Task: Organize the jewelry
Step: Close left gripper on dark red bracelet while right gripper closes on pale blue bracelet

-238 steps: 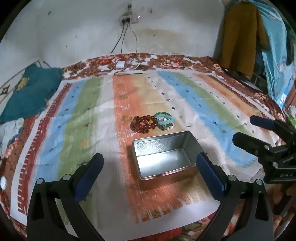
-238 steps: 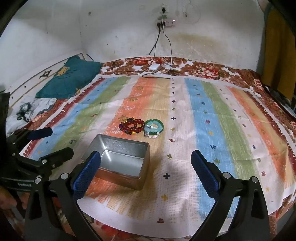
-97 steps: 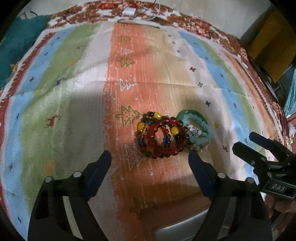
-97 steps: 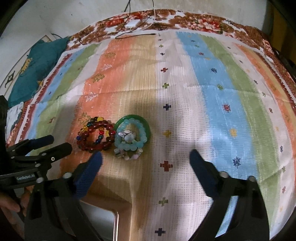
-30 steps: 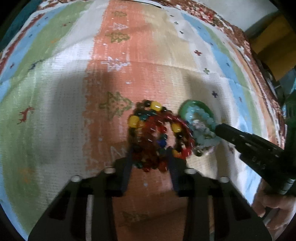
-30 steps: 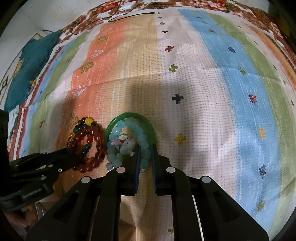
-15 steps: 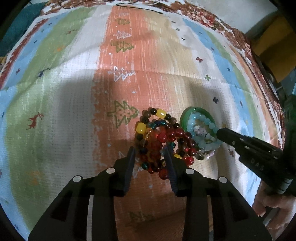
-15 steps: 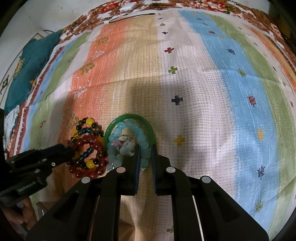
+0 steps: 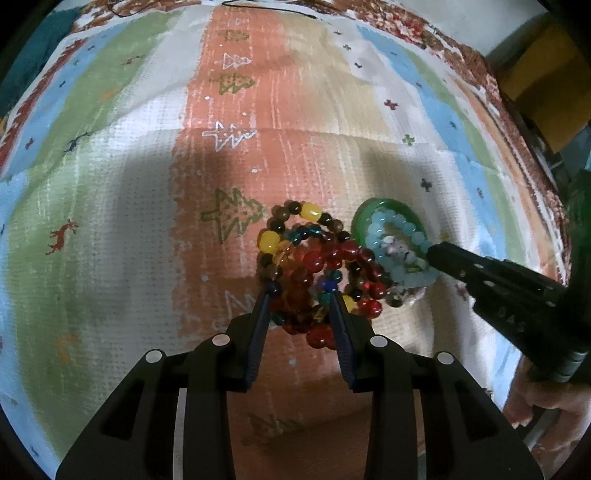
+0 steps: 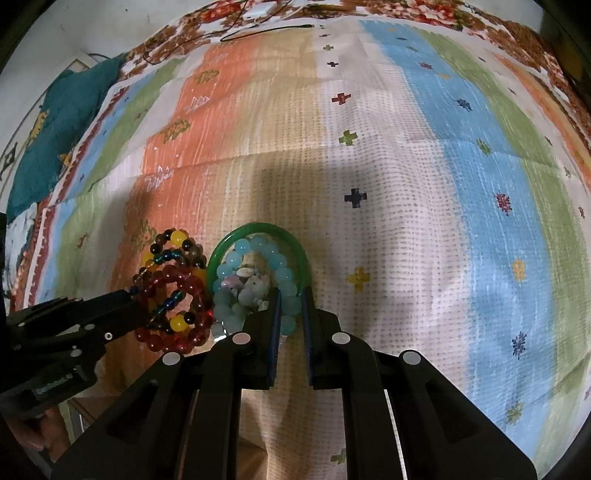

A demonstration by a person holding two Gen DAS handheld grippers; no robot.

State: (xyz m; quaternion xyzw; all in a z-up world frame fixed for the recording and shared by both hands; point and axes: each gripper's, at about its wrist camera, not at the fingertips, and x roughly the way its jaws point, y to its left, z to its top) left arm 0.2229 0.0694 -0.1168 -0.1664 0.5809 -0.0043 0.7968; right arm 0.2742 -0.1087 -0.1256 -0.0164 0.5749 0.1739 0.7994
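A bunch of red, yellow and dark bead bracelets (image 9: pixel 317 266) (image 10: pixel 173 291) lies on the striped cloth. My left gripper (image 9: pixel 301 295) is shut on its near side. Just to its right lie a green bangle (image 10: pixel 258 230) (image 9: pixel 369 210) and pale blue bead bracelets (image 10: pixel 258 284) (image 9: pixel 402 254) with a few pale stones inside. My right gripper (image 10: pixel 290 295) is shut on the pale blue beads and the bangle's near edge. Each gripper shows in the other's view, the left (image 10: pixel 74 325) and the right (image 9: pixel 491 280).
The striped cloth (image 10: pixel 406 184) covers a bed with a floral cover. A teal cushion (image 10: pixel 48 129) lies at the far left. A black cable (image 10: pixel 266 31) runs along the far edge. A corner of the metal tin (image 10: pixel 79 415) shows at the lower left.
Both grippers closed from wide open onto the bracelets over the last seconds. In the last second the red bead bunch shifted and bunched up in the left gripper; the right stays clamped.
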